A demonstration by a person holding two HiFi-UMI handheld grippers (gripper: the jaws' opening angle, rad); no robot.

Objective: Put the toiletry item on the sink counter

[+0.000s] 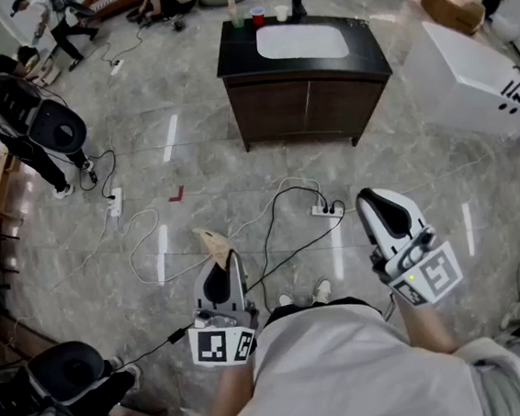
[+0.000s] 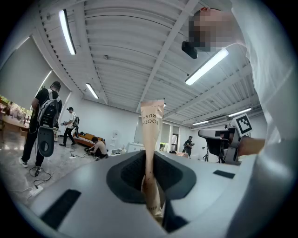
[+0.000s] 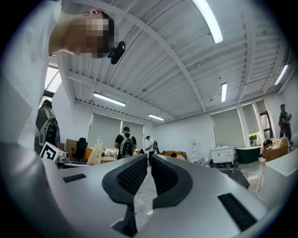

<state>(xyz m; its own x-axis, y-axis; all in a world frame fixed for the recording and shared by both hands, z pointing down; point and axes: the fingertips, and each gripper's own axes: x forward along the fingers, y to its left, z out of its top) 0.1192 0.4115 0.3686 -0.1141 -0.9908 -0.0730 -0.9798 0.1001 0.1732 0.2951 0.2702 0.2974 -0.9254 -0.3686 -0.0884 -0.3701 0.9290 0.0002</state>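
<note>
Left gripper view: my left gripper (image 2: 152, 160) is pinching the lower end of a tall tan paper toothbrush sleeve (image 2: 152, 123), which stands upright above the jaws. Head view places the sleeve well short of the dark wooden sink cabinet with black counter and white basin (image 1: 365, 49), on its front side. Right gripper (image 3: 149, 161): jaws pressed almost together, nothing between them. Assessment: the item looks light, its paper soft and liable to crease or slip. I judge a hold low on the stiffer handle section soundest.
</note>
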